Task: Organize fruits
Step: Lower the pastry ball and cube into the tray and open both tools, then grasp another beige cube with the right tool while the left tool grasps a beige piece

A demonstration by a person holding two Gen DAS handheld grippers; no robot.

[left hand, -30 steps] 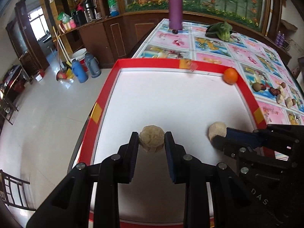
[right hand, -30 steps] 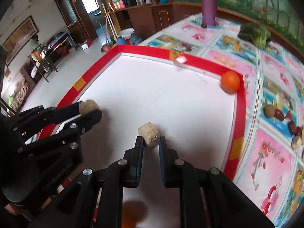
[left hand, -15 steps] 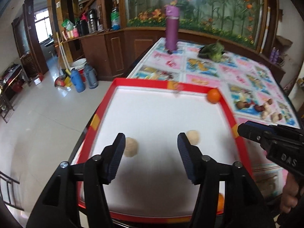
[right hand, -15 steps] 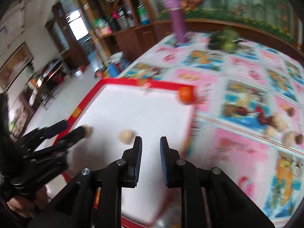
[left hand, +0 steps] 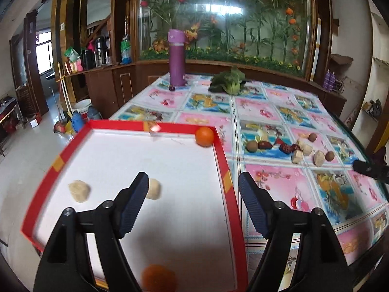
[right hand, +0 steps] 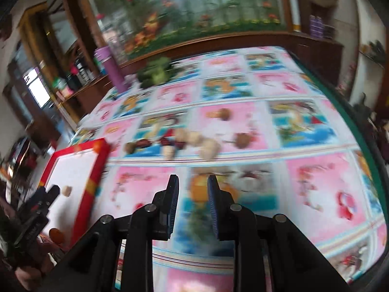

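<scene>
A red-rimmed white tray [left hand: 222,155] lies on the left of the table. It holds two beige lumps [left hand: 79,191] [left hand: 153,189], an orange [left hand: 204,136] in its far right corner and a blurred second orange [left hand: 158,277] near the front. My left gripper [left hand: 193,182] hangs above the tray's right half, open wide and empty. Loose fruits [left hand: 297,149], brown balls, red dates and beige pieces, lie on the tablecloth right of the tray. My right gripper [right hand: 192,182] hovers over the cloth short of those loose fruits [right hand: 192,138], open narrowly with nothing between its fingers.
A purple bottle [left hand: 177,58] and a green vegetable [left hand: 228,82] stand at the table's far end. The flowered tablecloth [left hand: 279,185] covers the table. A floor with jugs and brooms lies left of the table. The right wrist view is motion-blurred.
Both grippers let go of their beige lumps, which now lie in the tray. The left one opened wide and rose. The right one swung right, off the tray and over the tablecloth.
</scene>
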